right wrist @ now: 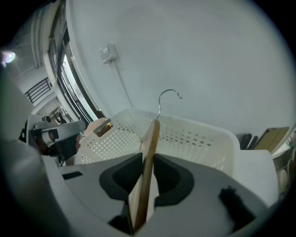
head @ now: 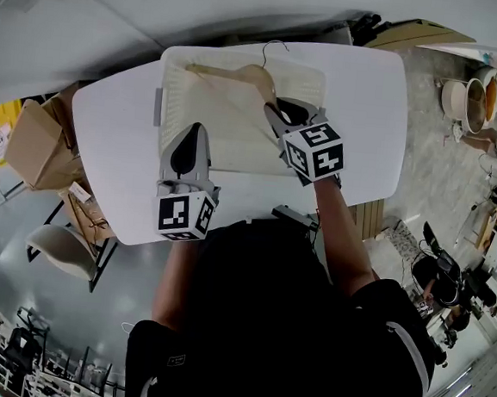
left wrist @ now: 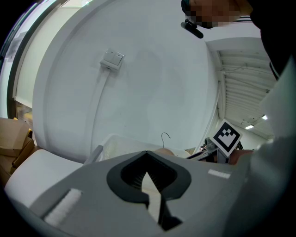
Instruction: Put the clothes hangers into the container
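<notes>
A wooden clothes hanger (head: 242, 76) with a wire hook lies aslant over the white perforated basket (head: 166, 100) at the table's far side. My right gripper (head: 277, 114) is shut on one arm of it above the basket's right half. In the right gripper view the hanger (right wrist: 150, 139) runs edge-on between the jaws of the right gripper (right wrist: 148, 159), hook over the basket's far rim (right wrist: 208, 134). My left gripper (head: 191, 128) hovers at the basket's near left edge, shut and empty. The left gripper (left wrist: 147, 155) faces the basket (left wrist: 111, 143) in its own view.
The white table (head: 359, 117) carries only the basket. Cardboard boxes (head: 37, 145) and a chair (head: 58, 250) stand on the floor to its left. A white wall with a switch (left wrist: 112, 59) rises just behind it. Clutter lines the room's right side.
</notes>
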Demonstrator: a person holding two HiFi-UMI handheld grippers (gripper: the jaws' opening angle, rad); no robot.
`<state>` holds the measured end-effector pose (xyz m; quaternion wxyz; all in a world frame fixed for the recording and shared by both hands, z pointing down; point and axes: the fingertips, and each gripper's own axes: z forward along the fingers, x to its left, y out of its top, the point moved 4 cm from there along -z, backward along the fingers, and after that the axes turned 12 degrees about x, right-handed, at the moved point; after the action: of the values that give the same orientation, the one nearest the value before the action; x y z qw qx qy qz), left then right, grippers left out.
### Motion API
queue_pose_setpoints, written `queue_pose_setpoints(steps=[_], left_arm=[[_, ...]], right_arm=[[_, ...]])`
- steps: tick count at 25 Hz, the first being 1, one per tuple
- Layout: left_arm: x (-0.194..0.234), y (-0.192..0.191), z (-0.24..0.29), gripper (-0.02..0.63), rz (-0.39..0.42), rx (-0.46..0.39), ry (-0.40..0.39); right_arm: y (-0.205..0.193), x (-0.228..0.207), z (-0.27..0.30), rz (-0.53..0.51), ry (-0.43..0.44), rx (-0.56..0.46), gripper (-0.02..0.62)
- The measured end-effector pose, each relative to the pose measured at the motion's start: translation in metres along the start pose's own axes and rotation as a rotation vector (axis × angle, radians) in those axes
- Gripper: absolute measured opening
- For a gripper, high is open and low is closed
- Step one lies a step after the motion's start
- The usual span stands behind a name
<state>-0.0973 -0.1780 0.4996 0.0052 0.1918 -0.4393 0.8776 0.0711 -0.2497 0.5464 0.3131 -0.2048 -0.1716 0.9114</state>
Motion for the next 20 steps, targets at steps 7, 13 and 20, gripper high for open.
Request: queue_pose_setpoints(steps=[7, 13, 20], left_arm=[[0.0002, 0.0006, -0.0005, 0.006, -0.005, -0.002, -0.002], [0.0014, -0.0008, -0.0005, 0.006, -0.008, 0.001, 0.001], [0.003, -0.0008, -0.0014, 0.006, -0.01, -0.001, 0.003]], right_arm=[[0.0009, -0.0027, -0.0001, 0.017, -0.002, 0.003, 0.084], [0.0024, -0.0058, 0.0016, 0.027, -0.002, 0.004, 0.087], [0.0028, -0.0058, 0.0021, 0.027, 0.0, 0.004, 0.098]])
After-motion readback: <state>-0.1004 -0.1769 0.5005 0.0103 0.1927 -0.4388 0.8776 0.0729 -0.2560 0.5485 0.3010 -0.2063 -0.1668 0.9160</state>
